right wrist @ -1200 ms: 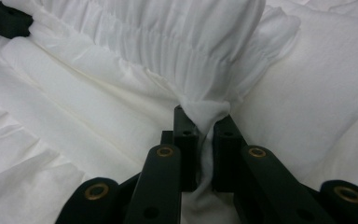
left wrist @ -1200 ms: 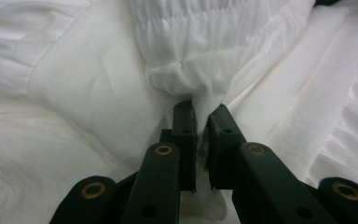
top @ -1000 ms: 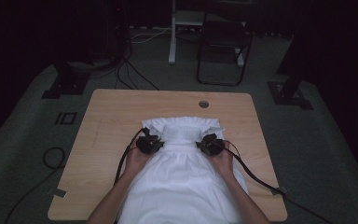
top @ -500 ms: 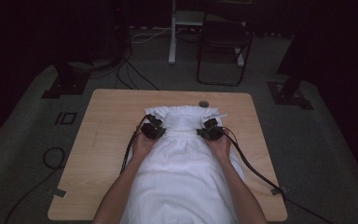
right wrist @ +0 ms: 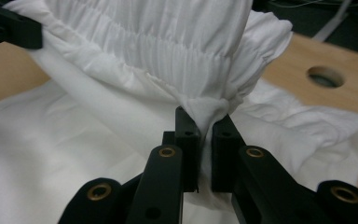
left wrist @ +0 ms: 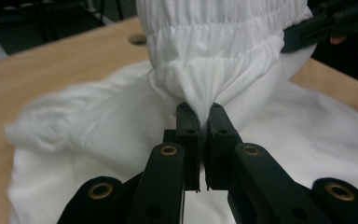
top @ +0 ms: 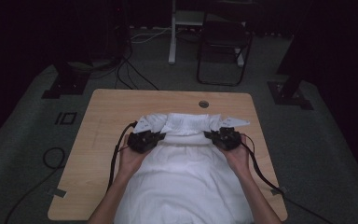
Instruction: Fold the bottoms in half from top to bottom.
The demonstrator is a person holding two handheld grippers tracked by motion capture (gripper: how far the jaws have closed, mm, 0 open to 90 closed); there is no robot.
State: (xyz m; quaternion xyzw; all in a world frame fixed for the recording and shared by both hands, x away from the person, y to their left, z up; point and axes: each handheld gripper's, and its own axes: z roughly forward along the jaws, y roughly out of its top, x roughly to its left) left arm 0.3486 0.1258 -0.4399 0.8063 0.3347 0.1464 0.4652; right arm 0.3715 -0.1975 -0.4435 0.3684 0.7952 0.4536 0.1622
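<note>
We see the white garment (top: 186,182) spread across the wooden surface (top: 102,121), its gathered waistband lifted, with our left gripper (top: 145,140) and right gripper (top: 224,137) each pinching a fold between tight jaws.

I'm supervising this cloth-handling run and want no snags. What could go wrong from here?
Each gripper pinches only a small tuft of the white garment at its gathered band: left gripper, right gripper. A tuft may slip out under the cloth's weight. The lifted band hangs between the grippers; uneven pulling might skew it. The trailing cable might catch the table edge.
</note>
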